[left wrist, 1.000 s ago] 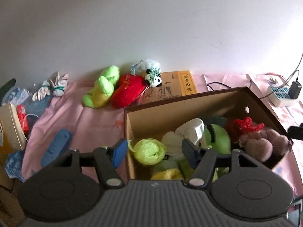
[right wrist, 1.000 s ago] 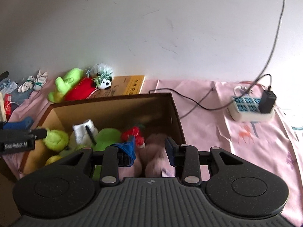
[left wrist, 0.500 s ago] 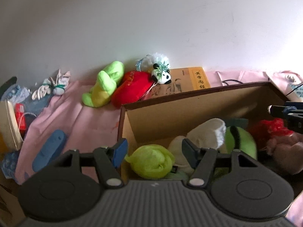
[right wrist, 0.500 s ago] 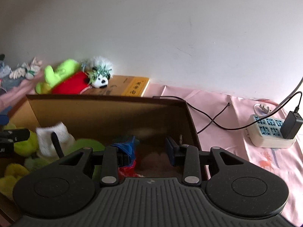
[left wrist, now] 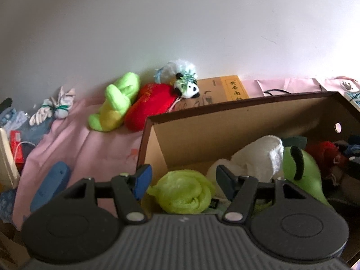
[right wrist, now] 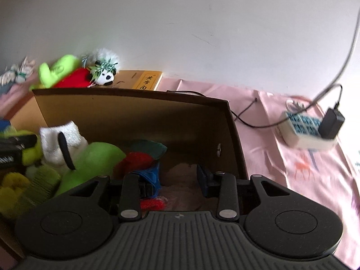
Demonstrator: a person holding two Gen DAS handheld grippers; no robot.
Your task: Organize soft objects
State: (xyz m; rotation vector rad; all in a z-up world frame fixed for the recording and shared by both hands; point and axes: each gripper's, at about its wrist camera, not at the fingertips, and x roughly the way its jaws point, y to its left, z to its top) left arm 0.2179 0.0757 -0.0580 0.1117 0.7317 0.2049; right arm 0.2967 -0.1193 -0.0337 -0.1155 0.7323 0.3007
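A pink cloth (left wrist: 74,144) covers the surface below a plain white wall (left wrist: 180,27), and on it stands an open brown cardboard box (left wrist: 225,114) half full of soft toys.

Nearest in the left wrist view, the left gripper (left wrist: 181,180) hangs over the box's near left corner, its jaws apart; a crumpled lime-green cloth ball (left wrist: 183,194) lies between the two tips, but the pads do not press on it. Just behind sit a rolled white towelling bundle (left wrist: 258,157) and a bright green plush with a black strap (left wrist: 301,168).

The right gripper (right wrist: 178,176) is lowered into the box's right end — its jaws are apart and opening. A scrap of blue fabric (right wrist: 150,175) clings at the left tip, and a dull pink plush (right wrist: 186,180) with a bit of red knit (right wrist: 135,160) lies below the gap, not pinched.

Beyond the box, against the wall, lie a lime-green plush (left wrist: 117,103), a red stuffed cushion (left wrist: 150,105) and a small panda toy (left wrist: 187,87), the panda resting on a yellow-brown book (left wrist: 225,87). Further left sits a knotted white cloth (left wrist: 55,108); far right, a white power strip (right wrist: 303,130) with a black adapter.
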